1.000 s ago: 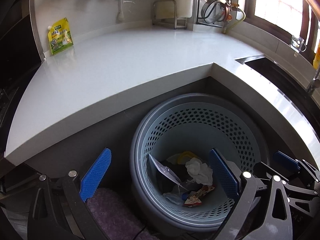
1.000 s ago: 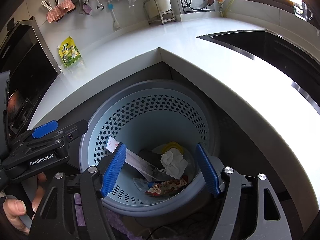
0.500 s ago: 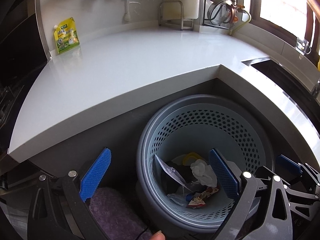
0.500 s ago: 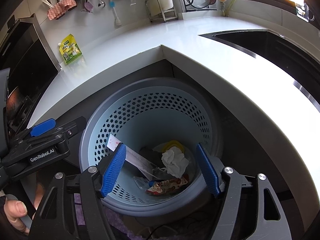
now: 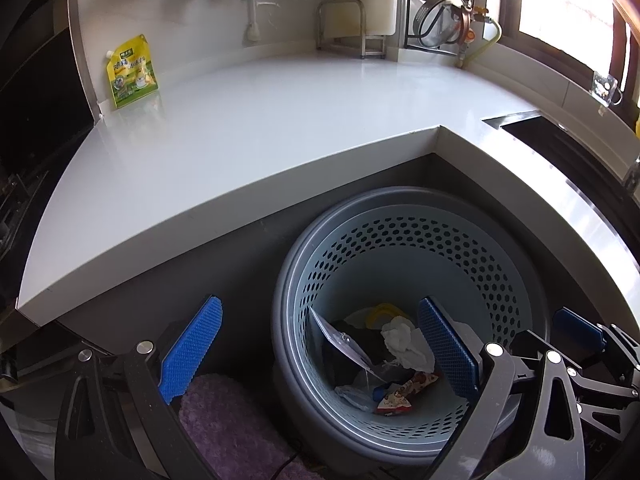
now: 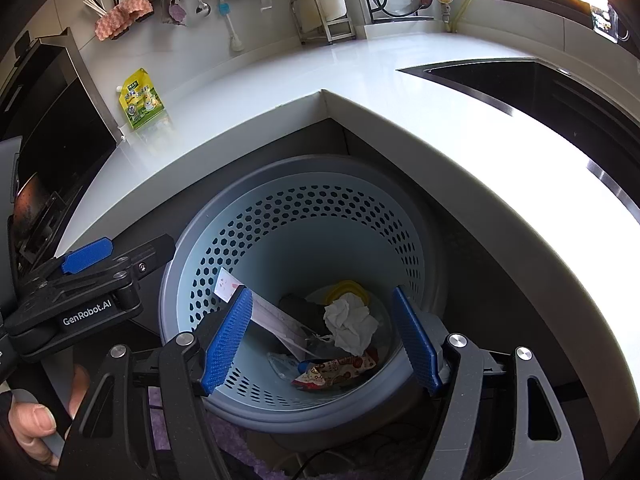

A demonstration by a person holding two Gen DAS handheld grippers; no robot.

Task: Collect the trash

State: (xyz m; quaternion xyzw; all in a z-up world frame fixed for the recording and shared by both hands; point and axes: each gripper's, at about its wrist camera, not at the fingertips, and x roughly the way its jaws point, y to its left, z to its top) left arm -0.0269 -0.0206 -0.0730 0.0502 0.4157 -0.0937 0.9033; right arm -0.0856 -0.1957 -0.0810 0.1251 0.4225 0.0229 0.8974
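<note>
Crumpled tissue (image 6: 350,326) lay light and soft in the bin (image 6: 280,216), at twelve o'clock of the snack wrapper (image 6: 336,370); a pinch on its bunched top seemed best. Both tongs, left (image 5: 320,348) and right (image 6: 320,340), stood apart and empty.

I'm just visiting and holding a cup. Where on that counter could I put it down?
Most of the white counter is bare: the wide stretch from the yellow pouch by the wall to the sink. The back wall is crowded, with a metal rack and hanging utensils. The bin below holds trash.

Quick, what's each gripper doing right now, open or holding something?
Left gripper: open, holding nothing, above the bin.
Right gripper: open, holding nothing, above the same bin.
</note>
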